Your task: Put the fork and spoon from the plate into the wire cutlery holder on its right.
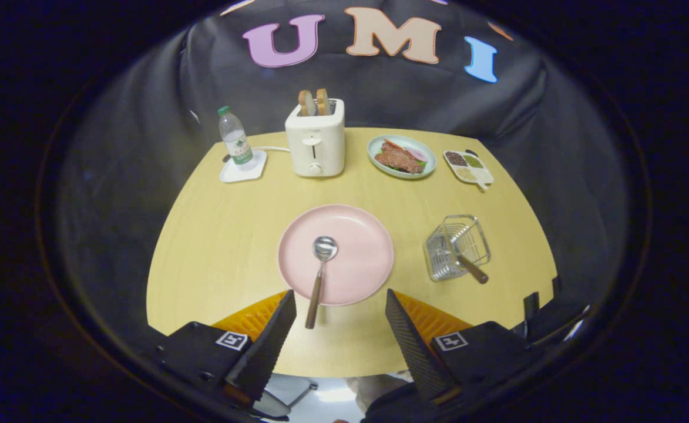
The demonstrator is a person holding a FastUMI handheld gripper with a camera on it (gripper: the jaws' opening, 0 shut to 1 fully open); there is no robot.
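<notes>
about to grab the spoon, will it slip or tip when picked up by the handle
The spoon looks rigid, so no flopping. Its metal bowl probably outweighs the wooden handle, so it may tilt bowl-down. The handle overhangs the plate between the open gripper fingers, likely easy to pinch.

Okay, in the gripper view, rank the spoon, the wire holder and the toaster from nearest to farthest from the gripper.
1. Spoon: handle between the open fingers of the gripper, bowl on the pink plate.
2. Wire holder: ahead, right of the plate.
3. Toaster: far side of the table.

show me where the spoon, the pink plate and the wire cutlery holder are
spoon (325, 248), gripper view, on its bowl
pink plate (362, 235), gripper view, bare surface right of the spoon
wire cutlery holder (445, 252), gripper view, on its wire wall
</notes>
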